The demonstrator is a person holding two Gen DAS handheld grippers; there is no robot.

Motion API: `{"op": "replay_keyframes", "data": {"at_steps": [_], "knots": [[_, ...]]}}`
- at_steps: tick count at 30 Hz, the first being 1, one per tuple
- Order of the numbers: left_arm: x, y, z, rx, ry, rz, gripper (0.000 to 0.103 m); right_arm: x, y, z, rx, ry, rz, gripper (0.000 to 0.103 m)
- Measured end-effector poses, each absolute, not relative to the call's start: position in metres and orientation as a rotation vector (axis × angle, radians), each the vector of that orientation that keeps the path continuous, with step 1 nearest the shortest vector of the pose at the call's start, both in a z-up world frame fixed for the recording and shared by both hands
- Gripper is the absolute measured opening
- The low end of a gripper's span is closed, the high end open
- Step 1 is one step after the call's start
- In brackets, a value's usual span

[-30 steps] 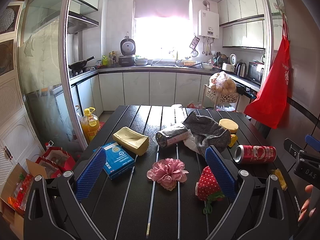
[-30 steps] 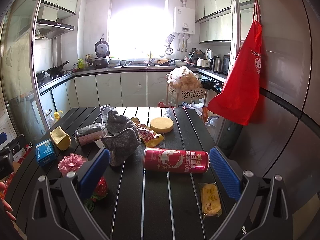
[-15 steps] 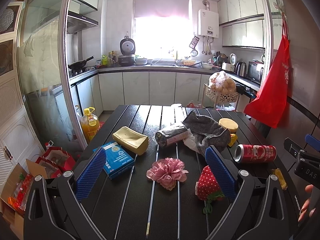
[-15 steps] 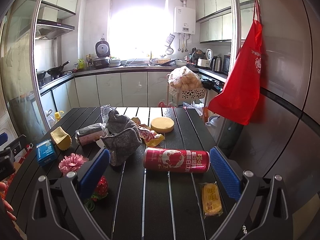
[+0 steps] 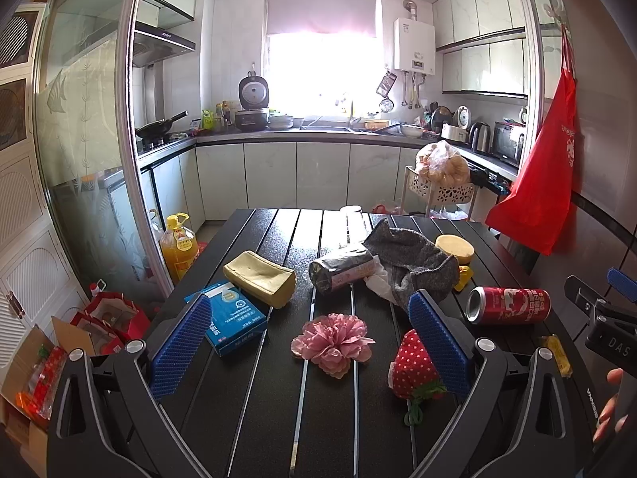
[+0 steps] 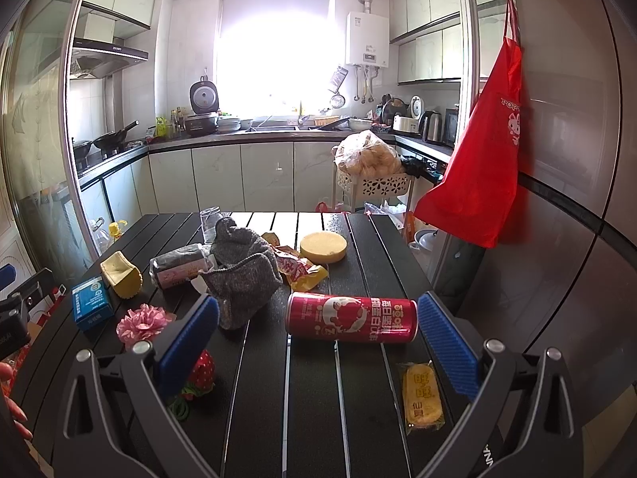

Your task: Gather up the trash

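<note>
A red drink can lies on its side on the black slatted table, just ahead of my open right gripper. The same can shows at the right in the left wrist view. A yellow snack packet lies near the right finger. Crumpled red and yellow wrappers sit behind the can. My left gripper is open above a pink paper flower, empty. A dark wrapped roll and white crumpled paper lie farther back.
Also on the table: a grey knitted cloth, blue box, yellow sponge, round yellow sponge, red strawberry toy, a glass. An oil bottle and boxes stand on the floor left.
</note>
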State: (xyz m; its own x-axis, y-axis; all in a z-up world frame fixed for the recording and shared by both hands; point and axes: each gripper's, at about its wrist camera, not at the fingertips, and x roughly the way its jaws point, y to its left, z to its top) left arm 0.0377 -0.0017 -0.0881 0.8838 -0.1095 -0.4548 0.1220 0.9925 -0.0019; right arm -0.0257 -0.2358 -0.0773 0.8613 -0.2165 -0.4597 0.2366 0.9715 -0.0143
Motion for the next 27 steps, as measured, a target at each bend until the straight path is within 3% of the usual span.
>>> {"op": "replay_keyframes", "data": {"at_steps": [19, 27], "knots": [[0.042, -0.004, -0.106, 0.027, 0.518, -0.151, 0.095, -0.023, -0.244, -0.094, 0.05, 0.511, -0.236, 0.1], [0.045, -0.047, -0.125, 0.082, 0.594, -0.256, 0.095, -0.032, -0.255, -0.096, 0.046, 0.509, -0.245, 0.1]]}}
